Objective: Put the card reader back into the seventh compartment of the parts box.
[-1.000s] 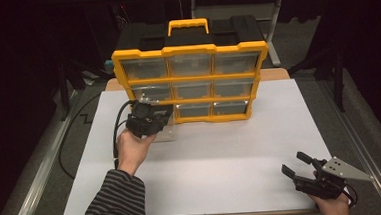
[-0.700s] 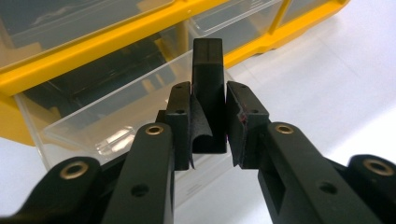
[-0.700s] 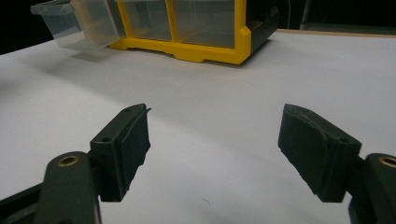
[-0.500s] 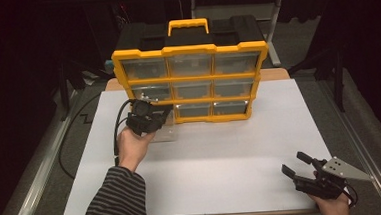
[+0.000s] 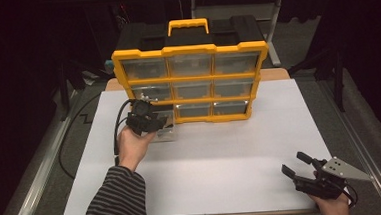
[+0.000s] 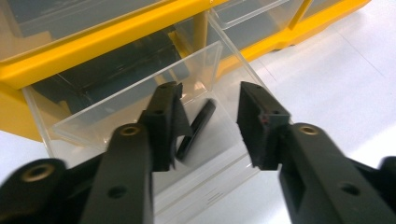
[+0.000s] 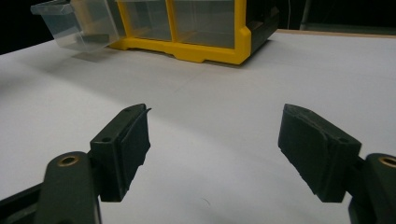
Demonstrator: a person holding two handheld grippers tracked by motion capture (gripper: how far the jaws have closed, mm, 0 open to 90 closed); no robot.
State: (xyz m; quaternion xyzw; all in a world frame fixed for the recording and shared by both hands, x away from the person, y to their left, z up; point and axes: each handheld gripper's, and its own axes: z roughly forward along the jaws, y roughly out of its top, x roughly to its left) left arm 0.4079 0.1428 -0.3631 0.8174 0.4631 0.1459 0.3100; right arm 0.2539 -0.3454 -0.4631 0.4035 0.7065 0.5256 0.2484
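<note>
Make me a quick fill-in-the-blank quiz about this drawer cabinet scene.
1. The organizer frame is black and ____.
2. The left tool hovers over the pulled-out clear ____.
3. In that drawer lies a black ____.
4. The right tool jaws stand ____ over the white table.

Missing: yellow; drawer; stick; open

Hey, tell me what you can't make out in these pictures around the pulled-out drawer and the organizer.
- Black part in the clear drawer: left gripper view, its near end hidden behind the left gripper.
- Drawer contents: high view, covered by the left gripper.
- Yellow organizer: right gripper view, upper rows cut off by the top edge.
</note>
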